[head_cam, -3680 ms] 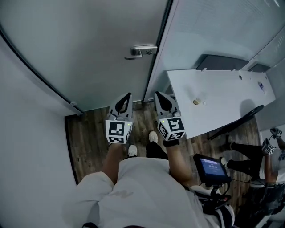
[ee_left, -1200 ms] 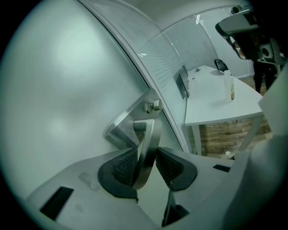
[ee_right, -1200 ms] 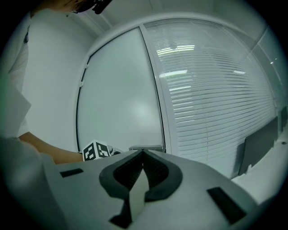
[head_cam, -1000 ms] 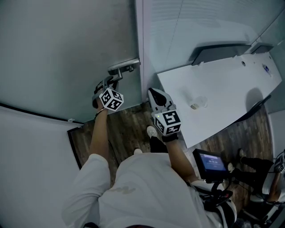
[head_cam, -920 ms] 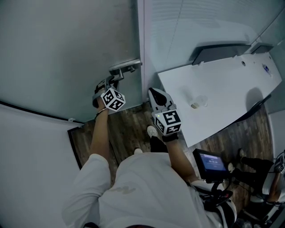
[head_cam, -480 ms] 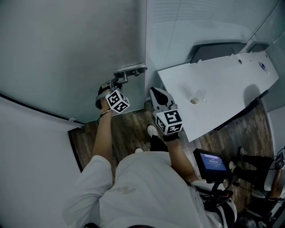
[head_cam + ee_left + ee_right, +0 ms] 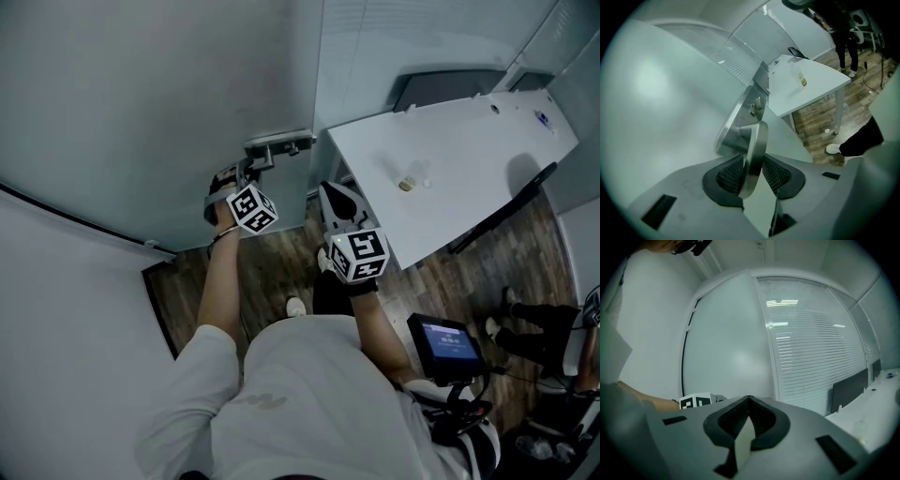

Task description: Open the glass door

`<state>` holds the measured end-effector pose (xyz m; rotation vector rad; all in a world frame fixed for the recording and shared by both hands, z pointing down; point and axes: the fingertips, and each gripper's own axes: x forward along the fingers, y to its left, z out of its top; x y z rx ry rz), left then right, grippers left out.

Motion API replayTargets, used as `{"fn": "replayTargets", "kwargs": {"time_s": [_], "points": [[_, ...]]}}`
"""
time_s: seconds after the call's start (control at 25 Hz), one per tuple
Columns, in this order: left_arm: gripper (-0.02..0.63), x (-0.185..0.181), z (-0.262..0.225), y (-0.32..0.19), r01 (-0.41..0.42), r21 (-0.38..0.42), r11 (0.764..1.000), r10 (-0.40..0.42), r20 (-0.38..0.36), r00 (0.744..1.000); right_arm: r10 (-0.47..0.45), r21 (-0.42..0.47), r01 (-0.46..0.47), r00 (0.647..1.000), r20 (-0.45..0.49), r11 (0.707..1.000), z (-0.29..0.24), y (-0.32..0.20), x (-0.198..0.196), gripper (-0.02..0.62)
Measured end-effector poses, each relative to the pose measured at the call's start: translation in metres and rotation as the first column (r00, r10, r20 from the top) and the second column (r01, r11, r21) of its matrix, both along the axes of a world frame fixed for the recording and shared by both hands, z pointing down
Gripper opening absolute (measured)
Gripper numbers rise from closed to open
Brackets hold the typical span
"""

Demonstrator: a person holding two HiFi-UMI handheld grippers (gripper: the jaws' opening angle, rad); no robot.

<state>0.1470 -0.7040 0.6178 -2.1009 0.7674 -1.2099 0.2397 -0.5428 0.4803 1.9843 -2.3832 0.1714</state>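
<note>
The frosted glass door fills the upper left of the head view, with a metal lever handle near its right edge. My left gripper is shut on that handle. In the left gripper view the lever runs between the two dark pads of the left gripper, which press on it from both sides. My right gripper hangs shut and empty just right of the door's edge, near the table corner. In the right gripper view the right gripper has its pads together and faces the door.
A white table with a small object on it stands close on the right. Beyond it is a glass wall with blinds. A white partition stands on the left. A small screen and another person's legs are at the lower right.
The door's edge and handle have shifted to the right in the head view, with the left gripper still on the handle. The right gripper has moved along with them, still shut.
</note>
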Motion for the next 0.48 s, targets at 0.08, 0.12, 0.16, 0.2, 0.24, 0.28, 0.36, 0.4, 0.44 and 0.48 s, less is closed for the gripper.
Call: {"fn": "replayTargets", "kwargs": {"time_s": [0.08, 0.12, 0.16, 0.2, 0.24, 0.28, 0.36, 0.4, 0.44, 0.48], "points": [[0.127, -0.004, 0.0, 0.009, 0.0, 0.005, 1.0, 0.0, 0.001, 1.0, 0.002, -0.012, -0.002, 1.0, -0.013, 1.0, 0.003, 0.013, -0.006, 0.0], [0.127, -0.005, 0.0, 0.015, 0.002, 0.002, 1.0, -0.002, 0.004, 1.0, 0.002, -0.014, -0.002, 1.0, -0.019, 1.0, 0.003, 0.019, -0.008, 0.0], [0.127, -0.007, 0.001, 0.021, 0.005, -0.001, 1.0, -0.005, 0.008, 1.0, 0.002, -0.013, -0.003, 1.0, -0.026, 1.0, 0.001, 0.025, -0.008, 0.0], [0.127, -0.008, 0.002, 0.028, 0.008, -0.002, 1.0, -0.008, 0.01, 1.0, 0.002, -0.008, -0.003, 0.999, -0.033, 1.0, -0.002, 0.03, -0.008, 0.0], [0.127, -0.01, 0.003, 0.034, 0.012, -0.002, 1.0, -0.012, 0.012, 1.0, 0.001, -0.001, -0.001, 0.999, -0.04, 1.0, -0.006, 0.034, -0.007, 0.0], [0.127, -0.011, 0.003, 0.04, 0.016, 0.001, 1.0, -0.016, 0.014, 1.0, -0.002, 0.009, 0.002, 0.999, -0.045, 1.0, -0.011, 0.037, -0.006, 0.0], [0.127, -0.015, 0.002, 0.05, 0.029, 0.017, 0.999, -0.029, 0.021, 0.999, -0.015, 0.034, 0.017, 0.999, -0.052, 0.999, -0.02, 0.041, -0.003, 0.0], [0.127, -0.018, 0.001, 0.054, 0.038, 0.024, 0.999, -0.039, 0.028, 0.999, -0.025, 0.048, 0.027, 0.998, -0.052, 0.998, -0.024, 0.042, -0.002, 0.0], [0.127, -0.02, 0.002, 0.059, 0.049, 0.027, 0.998, -0.05, 0.037, 0.998, -0.033, 0.061, 0.036, 0.998, -0.047, 0.997, -0.028, 0.044, -0.001, 0.0], [0.127, -0.022, 0.003, 0.065, 0.061, 0.025, 0.998, -0.062, 0.047, 0.997, -0.041, 0.073, 0.044, 0.998, -0.039, 0.996, -0.032, 0.047, 0.001, 0.0]]}}
